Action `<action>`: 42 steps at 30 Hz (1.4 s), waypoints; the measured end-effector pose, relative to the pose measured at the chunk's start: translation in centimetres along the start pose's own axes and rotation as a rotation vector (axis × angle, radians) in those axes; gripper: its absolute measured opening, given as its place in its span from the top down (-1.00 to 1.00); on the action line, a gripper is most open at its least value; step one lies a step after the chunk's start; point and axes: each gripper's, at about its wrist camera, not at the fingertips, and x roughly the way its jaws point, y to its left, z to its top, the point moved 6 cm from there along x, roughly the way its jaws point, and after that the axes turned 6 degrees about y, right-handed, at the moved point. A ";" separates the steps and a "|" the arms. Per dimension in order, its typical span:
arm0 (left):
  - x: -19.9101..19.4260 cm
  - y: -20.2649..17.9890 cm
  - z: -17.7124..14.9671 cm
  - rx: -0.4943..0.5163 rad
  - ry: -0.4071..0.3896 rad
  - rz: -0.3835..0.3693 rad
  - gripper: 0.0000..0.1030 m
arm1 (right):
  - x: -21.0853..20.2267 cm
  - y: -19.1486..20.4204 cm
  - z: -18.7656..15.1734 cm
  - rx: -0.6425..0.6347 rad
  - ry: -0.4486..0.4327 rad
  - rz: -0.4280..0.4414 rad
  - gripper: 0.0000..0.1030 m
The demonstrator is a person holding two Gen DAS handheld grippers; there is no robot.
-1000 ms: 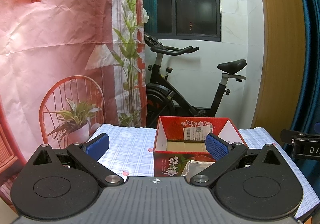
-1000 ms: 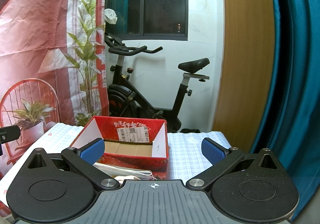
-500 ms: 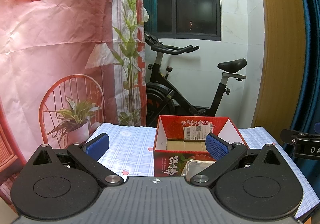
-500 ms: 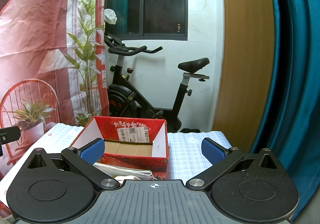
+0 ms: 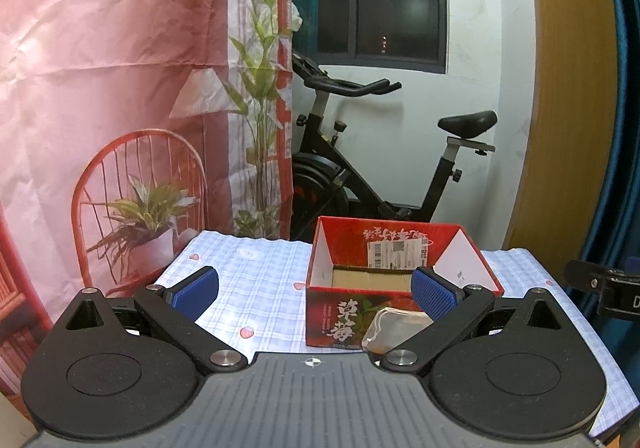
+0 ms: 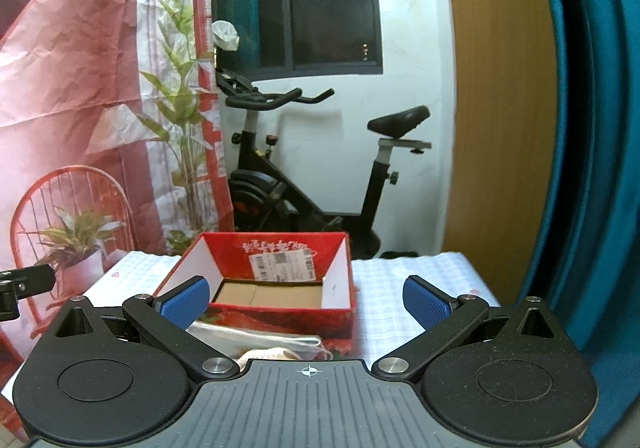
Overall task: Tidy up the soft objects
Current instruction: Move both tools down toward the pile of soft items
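Note:
An open red cardboard box (image 5: 400, 280) stands on the checked tablecloth (image 5: 260, 288); it also shows in the right wrist view (image 6: 272, 288). Its brown bottom looks bare. A pale drawstring pouch (image 5: 394, 328) lies in front of the box, partly hidden by the left gripper's body. In the right wrist view a flat white soft item (image 6: 256, 338) and a cream knitted piece (image 6: 268, 354) lie in front of the box. My left gripper (image 5: 314, 298) is open and empty, left of the box front. My right gripper (image 6: 306, 298) is open and empty, in front of the box.
A black exercise bike (image 5: 380, 183) stands behind the table by a white wall. A pink printed backdrop (image 5: 120, 87) hangs on the left. A wooden panel (image 6: 492, 107) and teal curtain (image 6: 592, 127) are on the right. The right gripper's tip (image 5: 604, 288) shows at the left view's right edge.
Both grippers have shifted very slightly; the right wrist view has risen a little and is slightly blurred. Both grippers stay open and the objects have not moved.

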 end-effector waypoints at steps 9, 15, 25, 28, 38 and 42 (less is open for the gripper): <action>2.9 0.4 -2.1 0.015 0.030 0.025 -1.00 | 3.6 -0.3 -3.5 0.037 0.024 0.067 -0.99; 5.4 1.1 -4.3 0.020 0.088 0.007 -1.00 | 6.3 0.4 -6.5 0.007 0.057 0.062 -0.99; 8.0 2.7 -8.1 -0.014 0.178 -0.030 -1.00 | 9.6 0.9 -11.5 -0.006 0.180 0.046 -0.99; 8.9 2.7 -9.2 -0.014 0.210 -0.036 -1.00 | 10.0 0.9 -12.5 0.012 0.183 0.067 -0.99; 11.1 1.0 -13.4 -0.058 0.358 -0.236 -0.66 | 11.4 1.6 -16.3 0.003 0.294 0.143 -0.76; 12.1 0.5 -14.9 -0.066 0.407 -0.303 -0.32 | 12.0 2.3 -17.7 0.004 0.342 0.199 -0.61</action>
